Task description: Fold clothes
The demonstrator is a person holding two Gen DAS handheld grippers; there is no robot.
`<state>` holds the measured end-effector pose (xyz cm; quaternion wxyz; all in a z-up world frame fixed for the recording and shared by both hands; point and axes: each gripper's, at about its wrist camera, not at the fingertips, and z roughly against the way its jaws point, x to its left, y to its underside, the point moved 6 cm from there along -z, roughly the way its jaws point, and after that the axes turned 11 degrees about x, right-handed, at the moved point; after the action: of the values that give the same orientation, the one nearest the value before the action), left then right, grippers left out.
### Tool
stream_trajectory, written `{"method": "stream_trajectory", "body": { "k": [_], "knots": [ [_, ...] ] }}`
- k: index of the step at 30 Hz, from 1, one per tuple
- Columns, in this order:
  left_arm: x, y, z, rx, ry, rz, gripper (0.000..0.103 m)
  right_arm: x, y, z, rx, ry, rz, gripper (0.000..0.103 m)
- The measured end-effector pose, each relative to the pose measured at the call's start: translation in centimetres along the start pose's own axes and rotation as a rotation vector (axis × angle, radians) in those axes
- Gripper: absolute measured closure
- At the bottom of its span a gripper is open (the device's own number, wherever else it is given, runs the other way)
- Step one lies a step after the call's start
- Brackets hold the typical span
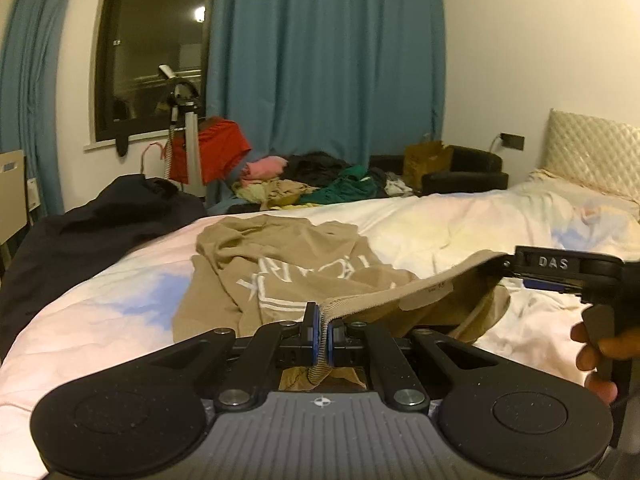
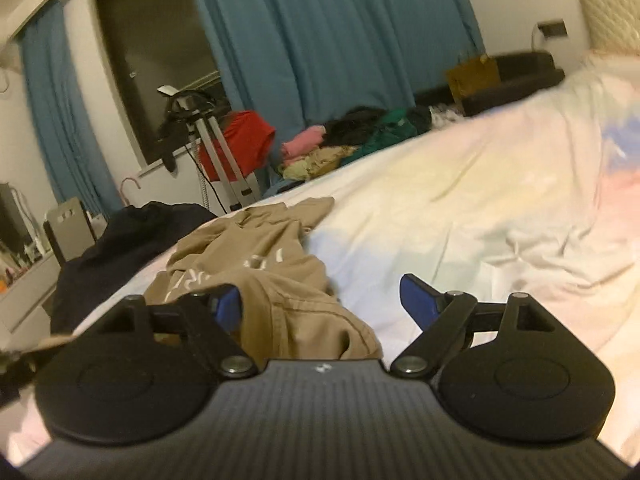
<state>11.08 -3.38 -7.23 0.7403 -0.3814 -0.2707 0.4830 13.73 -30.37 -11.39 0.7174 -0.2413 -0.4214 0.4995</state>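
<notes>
- Left gripper [image 1: 323, 334]: jaws pinching the ribbed hem of the tan cotton shirt [image 1: 280, 276], white lettering unreadable, crumpled near the bed's [image 1: 460, 216] foot edge.
- Right gripper [image 2: 320, 304], marked "DAS": jaws spread, gripping nothing.

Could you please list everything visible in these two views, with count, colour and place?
tan printed cotton garment: one, tan with white lettering, crumpled on the bed, ribbed edge lifted
pastel quilted bed cover: one, white, pink and blue, under the garment
dark fabric heap: one, black, on the bed's far left edge
mixed clothes pile: one, pink, green, black, yellow, beyond the bed
red cloth: one, draped by the metal stand
teal curtains: two panels, flanking the dark window
left hand-held gripper: one, black, shut on the garment's ribbed edge
right hand-held gripper: one, black with blue pads, open above the garment
person's hand: one, on the right gripper's handle
</notes>
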Motion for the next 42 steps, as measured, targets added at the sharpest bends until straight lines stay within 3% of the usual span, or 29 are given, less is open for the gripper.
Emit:
{"method": "stream_trajectory", "body": {
  "k": [4, 8, 12, 13, 18, 23, 31, 34, 38, 39, 41, 42],
  "knots": [
    [1.1, -0.2, 0.5, -0.020, -0.015, 0.054, 0.099, 0.7, 1.5, -2.2, 0.095, 0.126, 0.104, 0.021],
    [2.4, -0.3, 0.7, -0.010, -0.011, 0.115, 0.099, 1.2, 2.4, -2.3, 0.110, 0.148, 0.178, 0.029],
    [2.0, 0.2, 0.4, 0.026, -0.012, 0.100, 0.099, 3.1, 1.5, 0.5, -0.025, 0.049, 0.231, 0.089],
    [1.9, 0.3, 0.2, 0.038, -0.011, 0.097, 0.098, 3.6, 1.2, 1.1, -0.064, 0.025, 0.247, 0.091],
    [1.8, 1.4, -1.1, 0.115, -0.007, 0.102, 0.092, 4.5, 0.3, 3.0, -0.173, -0.034, 0.276, 0.091],
    [0.5, 2.8, -2.9, 0.190, -0.032, 0.028, 0.083, 4.3, -0.3, 3.7, -0.200, -0.050, 0.260, 0.091],
    [-1.0, 5.3, -5.9, 0.294, -0.166, -0.145, 0.070, 3.4, -1.1, 4.2, -0.222, -0.059, 0.214, 0.091],
    [-0.5, 5.4, -6.2, 0.290, -0.243, -0.159, 0.067, 3.5, -1.0, 4.2, -0.230, -0.057, 0.218, 0.091],
    [1.2, 4.2, -5.3, 0.224, -0.304, -0.083, 0.064, 3.2, -0.7, 3.2, -0.202, -0.007, 0.239, 0.089],
    [1.8, 3.8, -4.9, 0.203, -0.320, -0.052, 0.064, 3.1, -0.6, 2.7, -0.188, 0.010, 0.245, 0.087],
    [3.1, 2.9, -4.0, 0.163, -0.350, 0.019, 0.064, 2.7, -0.1, 1.2, -0.130, 0.076, 0.272, 0.068],
    [3.7, 2.5, -3.5, 0.145, -0.362, 0.054, 0.064, 2.6, 0.3, 0.2, -0.089, 0.121, 0.292, 0.048]
  ]
}}
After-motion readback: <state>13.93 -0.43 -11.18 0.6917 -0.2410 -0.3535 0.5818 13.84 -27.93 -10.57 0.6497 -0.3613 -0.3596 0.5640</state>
